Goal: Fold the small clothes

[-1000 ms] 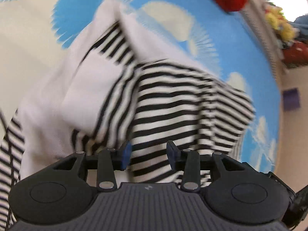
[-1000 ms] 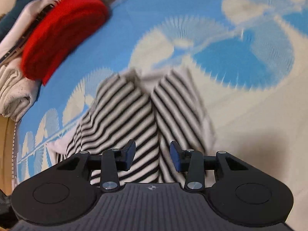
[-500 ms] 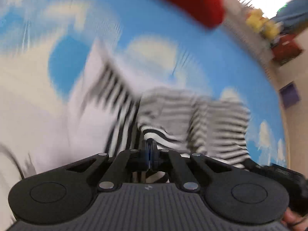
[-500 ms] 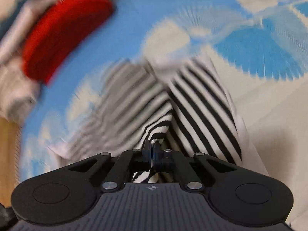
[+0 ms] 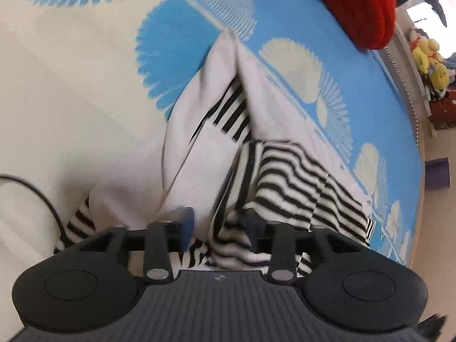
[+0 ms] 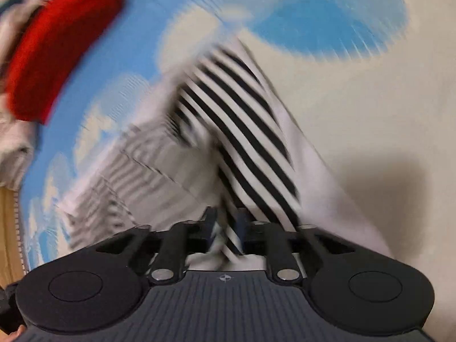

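Observation:
A small black-and-white striped garment (image 5: 287,176) with white panels lies partly folded on a blue and cream patterned cloth. It also shows in the right wrist view (image 6: 242,114), blurred by motion. My left gripper (image 5: 218,225) is open, its jaws apart over a striped fold lying between them. My right gripper (image 6: 225,222) has its jaws a little apart, with striped fabric between them.
A folded red garment (image 5: 356,2) lies at the far edge of the cloth (image 5: 85,85); it shows at upper left in the right wrist view (image 6: 54,48) beside other folded clothes (image 6: 14,154). A black cable (image 5: 42,196) runs at the left. Toys (image 5: 427,62) sit beyond the bed.
Both grippers were shut on the striped fabric half a second ago and have opened. The striped half now lies folded over, and both views have shifted.

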